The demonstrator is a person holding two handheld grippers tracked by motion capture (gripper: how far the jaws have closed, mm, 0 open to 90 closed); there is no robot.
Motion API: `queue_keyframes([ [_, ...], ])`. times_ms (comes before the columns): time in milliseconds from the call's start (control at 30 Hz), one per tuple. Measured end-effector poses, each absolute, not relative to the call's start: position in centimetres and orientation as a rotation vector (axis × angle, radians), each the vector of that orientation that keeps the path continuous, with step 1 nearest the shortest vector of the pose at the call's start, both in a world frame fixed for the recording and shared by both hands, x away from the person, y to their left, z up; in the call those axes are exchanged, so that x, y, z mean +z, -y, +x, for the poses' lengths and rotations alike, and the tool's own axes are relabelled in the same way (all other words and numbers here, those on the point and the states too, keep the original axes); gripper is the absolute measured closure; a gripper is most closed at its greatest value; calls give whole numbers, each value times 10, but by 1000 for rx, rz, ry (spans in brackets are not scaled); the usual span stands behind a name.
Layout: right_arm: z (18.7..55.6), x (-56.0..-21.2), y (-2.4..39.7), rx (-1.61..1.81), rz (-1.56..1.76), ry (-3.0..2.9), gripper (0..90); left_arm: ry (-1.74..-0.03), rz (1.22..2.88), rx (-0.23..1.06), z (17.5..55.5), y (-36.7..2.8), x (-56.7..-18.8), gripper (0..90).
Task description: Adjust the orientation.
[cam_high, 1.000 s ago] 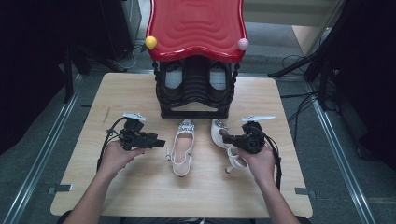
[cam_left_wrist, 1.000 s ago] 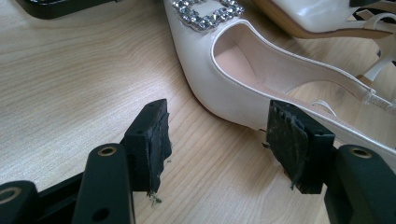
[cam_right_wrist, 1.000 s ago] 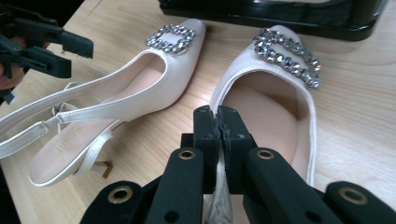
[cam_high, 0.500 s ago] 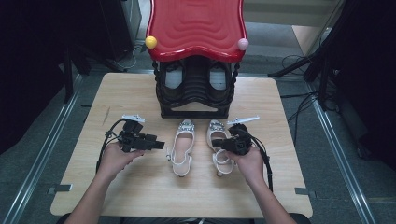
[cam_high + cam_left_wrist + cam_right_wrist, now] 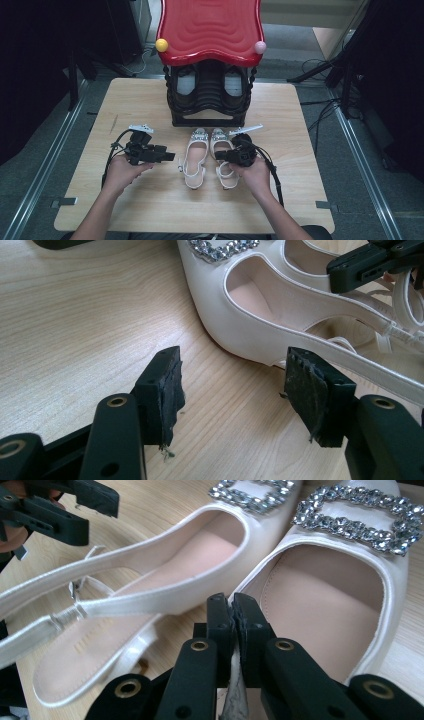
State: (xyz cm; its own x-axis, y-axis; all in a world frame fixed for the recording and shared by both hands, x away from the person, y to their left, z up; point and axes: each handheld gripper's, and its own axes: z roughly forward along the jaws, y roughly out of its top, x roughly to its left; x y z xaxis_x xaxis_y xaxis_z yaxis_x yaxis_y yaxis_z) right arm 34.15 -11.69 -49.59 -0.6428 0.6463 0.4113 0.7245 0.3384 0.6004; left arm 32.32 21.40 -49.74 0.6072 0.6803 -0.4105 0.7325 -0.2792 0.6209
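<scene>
Gripping the inner side wall of the right-hand white shoe (image 5: 223, 159), the right gripper (image 5: 231, 156) is pinching the shoe's edge (image 5: 252, 587) between jaws drawn almost fully together, as the right gripper view is showing close up. Opposite it, the left gripper (image 5: 168, 157) is hovering with its jaws spread wide and nothing between the pads (image 5: 170, 390), pointing at the outer side of the left-hand white shoe (image 5: 194, 156) and sitting just beside it without touching.

Both are working over a pale wooden table (image 5: 150, 210), the largest thing in the high view. At the table's far edge a black shoe rack (image 5: 209, 102) is standing under a wavy red top (image 5: 210, 27), which is carrying a yellow ball (image 5: 161, 45) at one front corner and a pink ball (image 5: 260, 47) at the other.

Just in front of the rack the two slingback shoes are lying side by side, nearly touching, toes toward the rack, each bearing a rhinestone buckle (image 5: 357, 520) at the toe.
</scene>
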Motion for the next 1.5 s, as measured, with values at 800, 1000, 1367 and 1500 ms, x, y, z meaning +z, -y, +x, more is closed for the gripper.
queue_keyframes([
  [800,337,-478,162,-1343,-1322,2514,888,-1085,2015,-120,329,-195,-502,860],
  [1000,337,-488,168,-1286,-1368,2528,900,-1095,2049,-150,336,-188,-511,862],
  [1367,343,-510,163,-1145,-1404,2571,900,-1096,2100,-154,343,-176,-522,869],
  [1500,343,-510,164,-1145,-1406,2558,900,-1098,2097,-158,343,-173,-523,871],
])
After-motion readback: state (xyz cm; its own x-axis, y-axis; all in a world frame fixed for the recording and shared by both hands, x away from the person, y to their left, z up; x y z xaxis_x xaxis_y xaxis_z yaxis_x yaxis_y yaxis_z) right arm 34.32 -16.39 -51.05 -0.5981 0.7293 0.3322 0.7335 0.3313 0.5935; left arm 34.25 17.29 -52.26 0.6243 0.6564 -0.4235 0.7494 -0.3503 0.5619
